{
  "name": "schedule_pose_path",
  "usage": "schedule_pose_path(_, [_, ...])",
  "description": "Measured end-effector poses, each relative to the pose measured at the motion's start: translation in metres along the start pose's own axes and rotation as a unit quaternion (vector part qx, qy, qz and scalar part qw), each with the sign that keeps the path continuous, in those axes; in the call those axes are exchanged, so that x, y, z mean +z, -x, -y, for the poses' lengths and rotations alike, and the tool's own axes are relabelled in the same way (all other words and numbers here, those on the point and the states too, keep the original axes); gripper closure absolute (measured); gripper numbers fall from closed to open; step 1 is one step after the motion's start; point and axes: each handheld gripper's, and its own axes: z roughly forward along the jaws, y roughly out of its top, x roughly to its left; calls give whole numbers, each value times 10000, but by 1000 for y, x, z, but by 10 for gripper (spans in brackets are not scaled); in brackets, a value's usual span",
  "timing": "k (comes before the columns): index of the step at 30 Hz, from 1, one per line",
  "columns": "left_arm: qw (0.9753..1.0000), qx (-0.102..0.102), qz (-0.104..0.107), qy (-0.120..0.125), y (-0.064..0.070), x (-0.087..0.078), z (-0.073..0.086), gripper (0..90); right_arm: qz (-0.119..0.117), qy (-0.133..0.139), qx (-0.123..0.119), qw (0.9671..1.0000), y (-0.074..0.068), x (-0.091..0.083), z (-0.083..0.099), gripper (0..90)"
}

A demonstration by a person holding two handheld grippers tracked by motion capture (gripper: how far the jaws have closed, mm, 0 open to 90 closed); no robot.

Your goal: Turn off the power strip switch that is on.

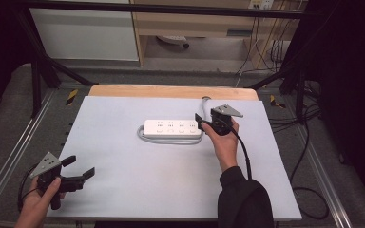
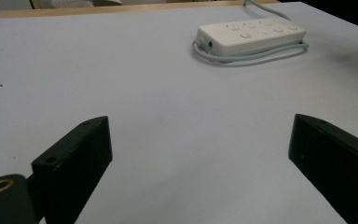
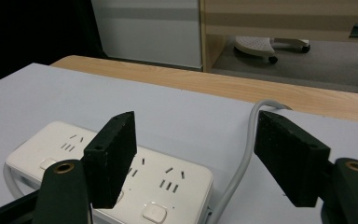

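A white power strip (image 1: 172, 128) with several sockets and switches lies flat near the middle of the grey table top (image 1: 123, 156), its grey cable (image 1: 168, 141) looped along its near side. My right gripper (image 1: 206, 121) is open, held just above the strip's right end (image 3: 168, 184); the cable (image 3: 242, 158) leaves that end between the jaws and runs off the far edge. My left gripper (image 1: 81, 169) is open above the near left corner of the table, nothing between its jaws. From there the power strip (image 2: 251, 35) lies far ahead to the right.
A wooden board edge (image 1: 171, 91) runs along the far side of the table top. Black frame posts (image 1: 35, 76) stand at the left and right. Cables (image 1: 309, 142) trail on the floor to the right. Beyond are a white cabinet (image 1: 85, 33) and wooden shelving (image 1: 195, 23).
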Motion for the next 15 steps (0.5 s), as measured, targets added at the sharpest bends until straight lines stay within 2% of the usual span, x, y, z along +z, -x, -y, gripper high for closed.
schedule_pose_path(8, [10000,-2,7,-4,0,0,0,61,-62,-4,-31,10000,-8,10,2,391])
schedule_pose_path(11, [10000,-6,9,-4,0,0,0,61,-68,0,-77,9999,-11,14,4,460])
schedule_pose_path(12, [10000,-11,9,-2,-1,0,0,61,-129,-20,-72,9999,-12,16,6,536])
schedule_pose_path(15, [10000,-10,19,-7,-1,0,0,61,-217,-53,-118,9997,-15,19,8,611])
